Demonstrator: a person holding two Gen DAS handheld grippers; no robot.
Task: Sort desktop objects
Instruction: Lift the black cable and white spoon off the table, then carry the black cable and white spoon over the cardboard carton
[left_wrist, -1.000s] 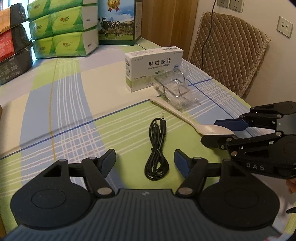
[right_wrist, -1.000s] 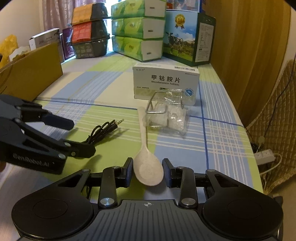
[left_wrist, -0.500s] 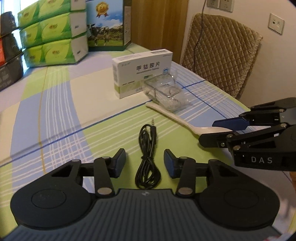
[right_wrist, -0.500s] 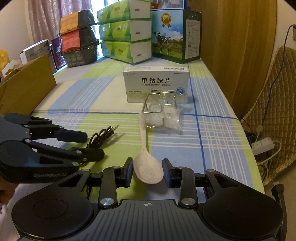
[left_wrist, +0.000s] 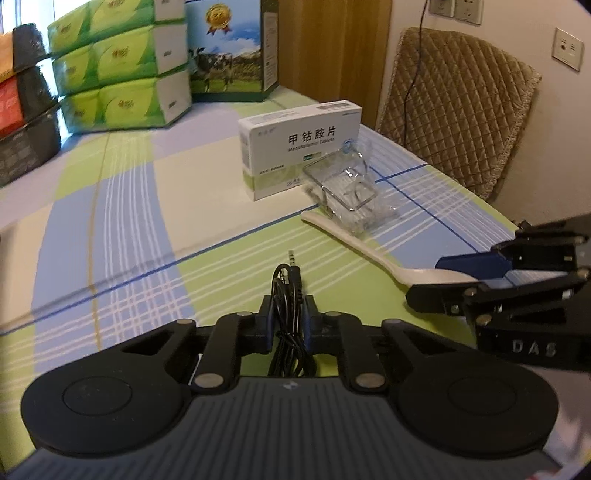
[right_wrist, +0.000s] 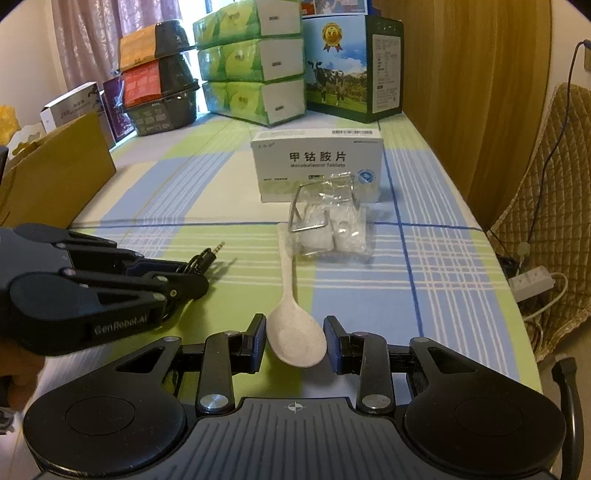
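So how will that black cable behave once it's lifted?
The cable is thin and coiled in loose loops, so it will likely sag and dangle. Probably light. The left gripper pinches only its middle, so its plug ends may swing.

Left gripper (left_wrist: 287, 319) body: matte black, two round discs flanking a ribbed grey centre plate with a small crosshair mark.
Left gripper fingers (left_wrist: 266, 317): black linkage arms, silver pivot screws, blue pads.
Left gripper marking: white "GenRobot.AI" lettering along its side, read in the right wrist view.
Right gripper (right_wrist: 294, 344) body: same black discs, ribbed plate, crosshair.
Right gripper fingers (right_wrist: 334, 341): black, blue-padded, silver screws.
Right gripper marking: raised "DAS" letters, seen from the left wrist view.
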